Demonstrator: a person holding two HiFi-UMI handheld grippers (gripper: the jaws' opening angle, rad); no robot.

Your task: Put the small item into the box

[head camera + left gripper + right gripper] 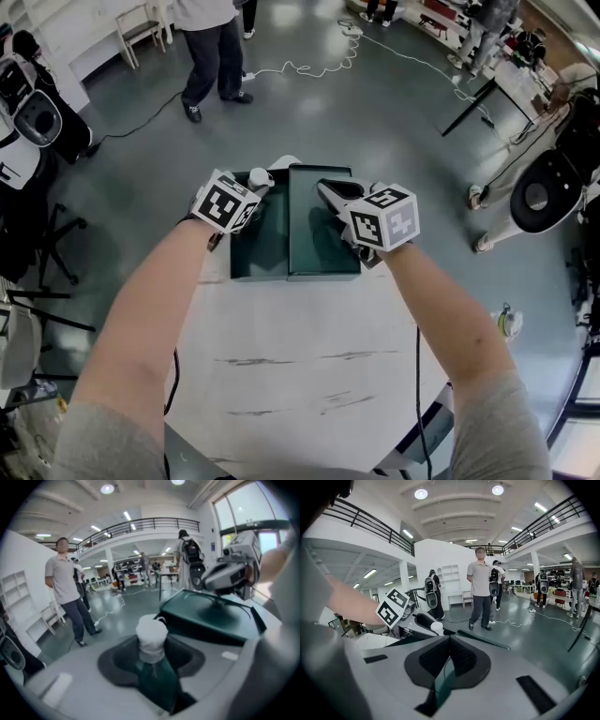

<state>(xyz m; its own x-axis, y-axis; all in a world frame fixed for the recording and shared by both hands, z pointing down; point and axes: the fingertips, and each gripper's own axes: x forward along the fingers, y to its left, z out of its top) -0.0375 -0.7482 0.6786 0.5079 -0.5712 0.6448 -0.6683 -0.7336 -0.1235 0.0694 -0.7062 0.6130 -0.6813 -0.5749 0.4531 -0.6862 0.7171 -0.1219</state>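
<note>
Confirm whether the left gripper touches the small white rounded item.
Touching. Left gripper view shows the left gripper clamping the small white rounded item between its jaws.

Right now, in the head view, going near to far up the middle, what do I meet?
The table, then the box, then the white cable on the floor.

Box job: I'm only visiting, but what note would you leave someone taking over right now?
Left gripper: jaws shut on the white item, at the box's far rim, not yet inside.
Right gripper: jaws shut on the lid's edge, holding it up.
Done: item picked up, box open.
Left: lower item in, release, probably let the lid down.
</note>
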